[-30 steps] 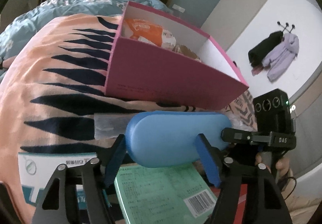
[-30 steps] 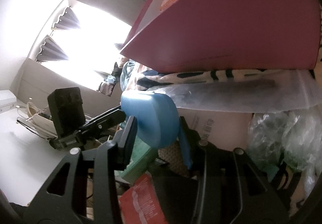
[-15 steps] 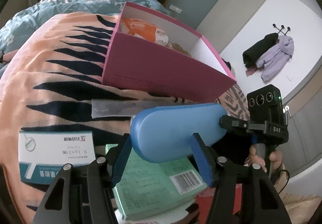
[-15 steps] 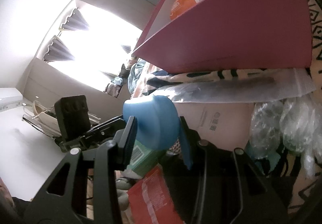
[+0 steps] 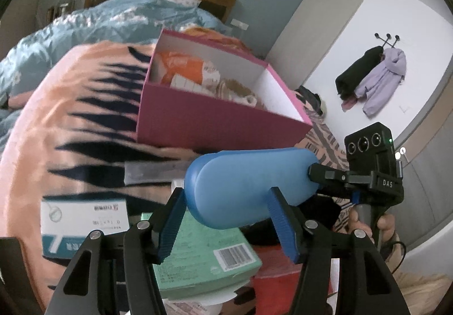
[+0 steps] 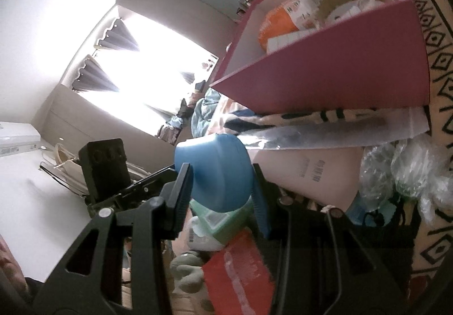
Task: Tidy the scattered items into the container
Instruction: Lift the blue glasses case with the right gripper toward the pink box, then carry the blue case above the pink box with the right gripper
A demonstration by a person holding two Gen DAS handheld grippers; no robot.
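Both pairs of fingers are clamped on the same blue case (image 5: 252,187), one pair at each end. My left gripper (image 5: 229,221) pinches it across its long body, the blue pads (image 5: 171,225) pressing the near end and the underside, narrowed to the width of the case. My right gripper (image 6: 223,196) squeezes the far rounded end, its pads flat against both sides. I judge I hold it with both because it is long and smooth, and a single pinch could let it swivel or slip.

It hangs clear of the clutter, level and crosswise in front of the left gripper, above the green box (image 5: 203,261) and the red packet (image 5: 280,281). It sits between the fingertips, not deep in the jaws.

Ahead on the striped blanket (image 5: 70,116) stands the pink box (image 5: 215,122), open at the top, with an orange packet (image 5: 181,65) and other bits already inside. The case is near its front wall and lower than the rim, so I reckon it must go up and over. A white carton (image 5: 82,221) and a clear bag (image 5: 153,173) lie outside, waiting their turn.
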